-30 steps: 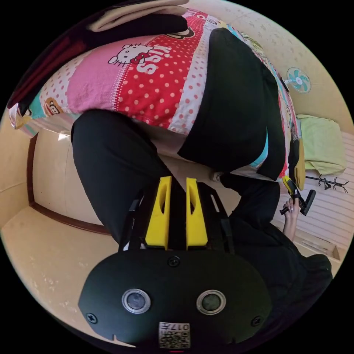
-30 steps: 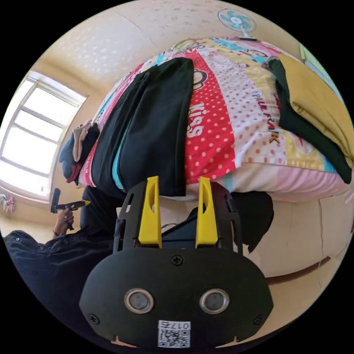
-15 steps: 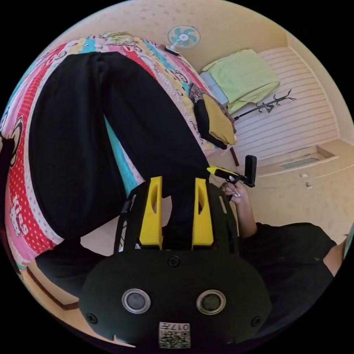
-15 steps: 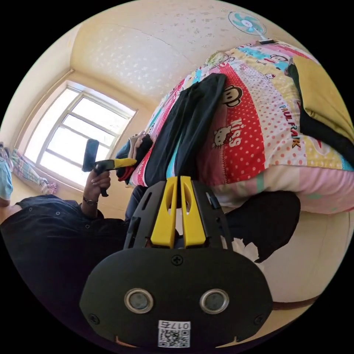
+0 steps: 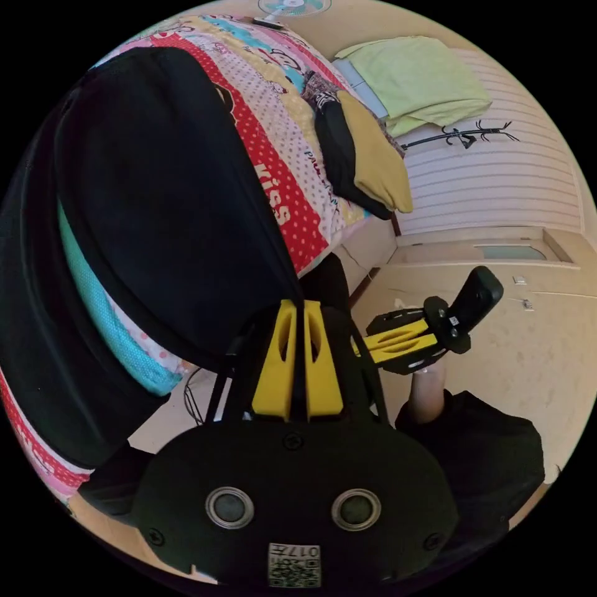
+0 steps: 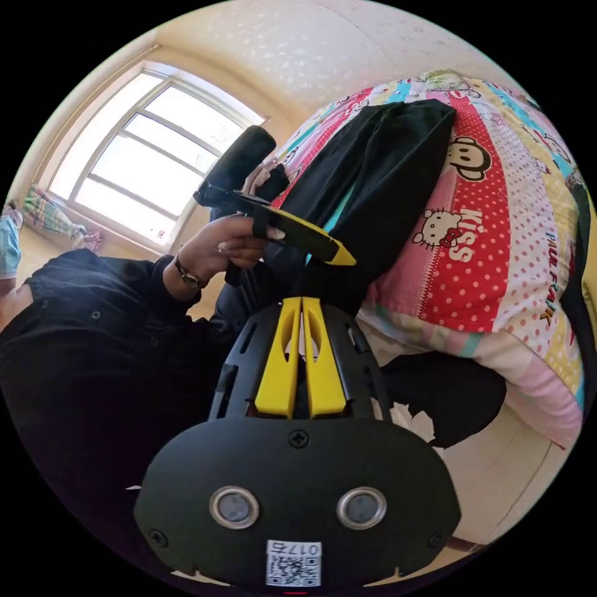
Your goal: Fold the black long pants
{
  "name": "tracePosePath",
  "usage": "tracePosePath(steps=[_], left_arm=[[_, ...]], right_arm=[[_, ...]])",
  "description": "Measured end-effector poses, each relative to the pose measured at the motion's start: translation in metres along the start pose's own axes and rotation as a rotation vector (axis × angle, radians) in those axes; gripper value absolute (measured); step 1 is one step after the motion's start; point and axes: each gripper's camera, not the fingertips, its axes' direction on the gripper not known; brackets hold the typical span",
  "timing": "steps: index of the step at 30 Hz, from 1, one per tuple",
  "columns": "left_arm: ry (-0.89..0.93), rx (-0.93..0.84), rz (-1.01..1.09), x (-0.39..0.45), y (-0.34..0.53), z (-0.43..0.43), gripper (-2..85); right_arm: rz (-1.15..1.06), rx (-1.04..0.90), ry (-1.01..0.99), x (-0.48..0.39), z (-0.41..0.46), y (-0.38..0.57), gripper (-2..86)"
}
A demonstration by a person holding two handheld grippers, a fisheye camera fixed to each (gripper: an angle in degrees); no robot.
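Black pants (image 5: 161, 205) drape off the bed (image 6: 497, 249) edge beyond your fingers; both pairs pressed together, seemingly pinching cloth.

The black long pants (image 5: 161, 205) look like matt, smooth cloth. The bedsheet (image 6: 497, 249) is printed cotton-like fabric. Each gripper's yellow jaws look like matt plastic.

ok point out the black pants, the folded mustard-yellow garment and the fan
black pants (image 5: 161, 205), left gripper view, on the broad upper leg panel
mustard-yellow garment (image 5: 376, 165), left gripper view, on its top layer
fan (image 5: 291, 6), left gripper view, on the blades
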Motion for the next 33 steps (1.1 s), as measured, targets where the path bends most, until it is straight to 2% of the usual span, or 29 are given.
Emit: tracePosePath(steps=[4, 6, 11, 15, 18, 20, 21, 23, 25, 28, 30, 33], left_arm=[[0.136, 0.143, -0.062, -0.033, 0.044, -0.025, -0.6], [0.165, 0.184, -0.073, -0.044, 0.058, -0.035, -0.8], [0.214, 0.247, -0.1, -0.065, 0.085, -0.055, -0.8], [0.29, 0.325, -0.146, -0.087, 0.108, -0.064, -0.7], [0.371, 0.366, -0.155, -0.105, 0.122, -0.074, -0.8], [0.416, 0.389, -0.15, -0.116, 0.13, -0.083, -0.8], [0.441, 0.409, -0.139, -0.124, 0.136, -0.09, -0.7], [0.482, 0.435, -0.134, -0.139, 0.147, -0.102, -0.7], [0.605, 0.491, -0.137, -0.169, 0.167, -0.118, -0.8], [0.838, 0.598, -0.149, -0.211, 0.204, -0.136, -0.8], [0.89, 0.674, -0.189, -0.232, 0.234, -0.145, -0.8], [0.843, 0.767, -0.285, -0.258, 0.285, -0.156, -0.8]], right_arm=[[0.061, -0.046, 0.1, 0.048, -0.032, -0.042, 5.0], [0.083, -0.02, 0.207, 0.082, -0.059, -0.114, 9.7], [0.149, 0.044, 0.337, 0.154, -0.063, -0.3, 12.9], [0.364, 0.037, 0.289, 0.237, -0.016, -0.405, 14.4], [0.503, 0.211, 0.202, 0.27, 0.005, -0.427, 13.6], [0.542, 0.218, 0.2, 0.285, 0.026, -0.432, 11.3], [0.548, 0.201, 0.245, 0.287, 0.038, -0.434, 7.4], [0.528, 0.249, 0.312, 0.277, 0.045, -0.438, 4.2], [0.464, 0.327, 0.32, 0.253, 0.045, -0.448, 3.1], [0.208, 0.296, 0.303, 0.192, 0.058, -0.485, 2.4], [0.086, 0.28, 0.258, 0.143, 0.084, -0.516, 2.1], [-0.011, 0.242, 0.102, 0.093, 0.142, -0.555, 2.2]])
